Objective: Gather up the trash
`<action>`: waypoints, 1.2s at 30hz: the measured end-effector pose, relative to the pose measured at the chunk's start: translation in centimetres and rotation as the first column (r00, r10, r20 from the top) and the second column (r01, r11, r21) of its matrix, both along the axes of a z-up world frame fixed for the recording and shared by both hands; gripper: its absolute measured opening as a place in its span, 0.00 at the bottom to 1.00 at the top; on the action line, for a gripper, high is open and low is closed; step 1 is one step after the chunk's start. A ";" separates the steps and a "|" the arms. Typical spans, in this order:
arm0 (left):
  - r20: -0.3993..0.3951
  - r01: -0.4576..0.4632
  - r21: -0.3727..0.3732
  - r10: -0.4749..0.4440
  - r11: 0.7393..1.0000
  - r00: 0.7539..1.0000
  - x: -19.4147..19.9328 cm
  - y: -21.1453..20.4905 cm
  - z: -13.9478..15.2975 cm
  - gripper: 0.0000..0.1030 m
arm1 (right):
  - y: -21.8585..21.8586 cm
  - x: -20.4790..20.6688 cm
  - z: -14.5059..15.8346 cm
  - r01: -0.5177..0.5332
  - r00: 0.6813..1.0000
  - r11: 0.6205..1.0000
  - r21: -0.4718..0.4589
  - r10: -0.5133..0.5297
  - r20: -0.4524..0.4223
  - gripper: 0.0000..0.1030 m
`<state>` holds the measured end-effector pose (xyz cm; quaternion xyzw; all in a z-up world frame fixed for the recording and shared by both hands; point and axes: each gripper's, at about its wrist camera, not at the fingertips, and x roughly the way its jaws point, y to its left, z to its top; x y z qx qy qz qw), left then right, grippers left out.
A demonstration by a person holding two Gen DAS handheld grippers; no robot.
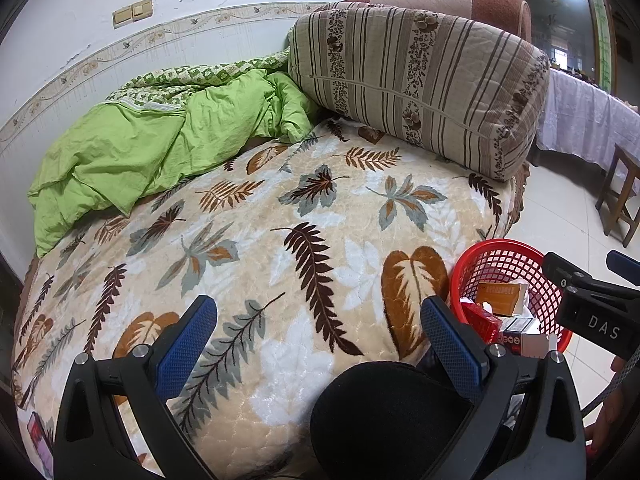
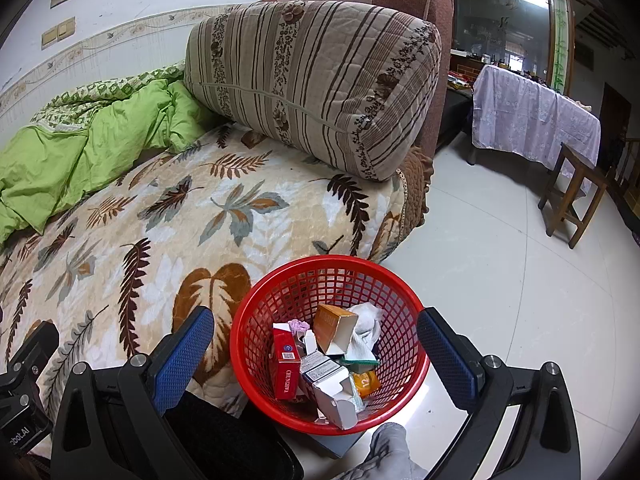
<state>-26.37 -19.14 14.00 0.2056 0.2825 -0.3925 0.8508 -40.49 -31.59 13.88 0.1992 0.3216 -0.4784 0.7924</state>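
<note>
Both grippers empty above the bed, basket of trash already loaded beside it

The left gripper (image 1: pixel 318 344) hangs with its jaws spread wide over the leaf-patterned blanket (image 1: pixel 280 216), holding nothing; the right gripper (image 2: pixel 316 350) is likewise spread and empty, poised over the red basket (image 2: pixel 404 292) on the floor just right of the bed's near edge. No loose litter shows on the blanket, so the sensible step, I judge, is to scan the bed's left and far parts, near the green quilt (image 1: pixel 160 136) and striped pillow (image 1: pixel 420 80), before closing on anything. The basket is open plastic mesh holding a red carton (image 2: pixel 286 372), an orange box (image 2: pixel 334 328), white cartons and crumpled tissue.
</note>
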 end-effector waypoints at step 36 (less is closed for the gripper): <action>-0.195 -0.554 0.058 0.554 0.830 0.809 17.5 13.7 -6.5 0.98 | 5.1 27.4 -5.4 -0.470 0.858 0.879 0.077 0.475 -0.195 0.99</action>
